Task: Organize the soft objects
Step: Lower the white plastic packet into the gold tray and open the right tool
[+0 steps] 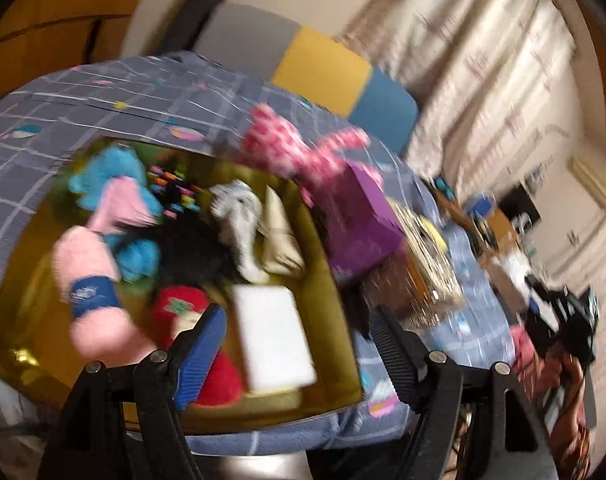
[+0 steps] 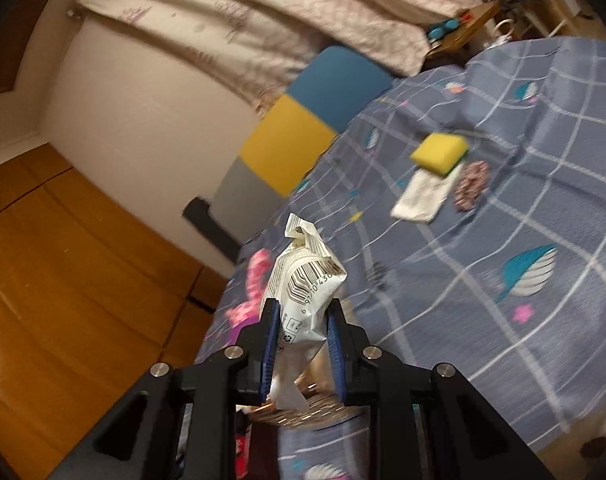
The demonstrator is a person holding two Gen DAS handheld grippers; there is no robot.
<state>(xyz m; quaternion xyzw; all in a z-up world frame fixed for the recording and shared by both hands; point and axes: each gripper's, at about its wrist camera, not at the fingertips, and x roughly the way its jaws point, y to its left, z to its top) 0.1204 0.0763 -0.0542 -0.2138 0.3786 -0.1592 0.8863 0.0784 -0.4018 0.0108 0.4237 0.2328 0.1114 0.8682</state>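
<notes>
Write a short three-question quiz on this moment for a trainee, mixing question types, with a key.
1. True or false: the right gripper is shut on a white packet with a barcode.
2. Multiple choice: the yellow sponge on the bedspread lies (A) partly on a flat white packet, (B) inside the yellow box, (C) between the left gripper's fingers.
3. Fill in: nothing sits between the fingers of the left gripper, which hangs over the yellow box and is ____.

Key: 1 true; 2 A; 3 open.
</notes>
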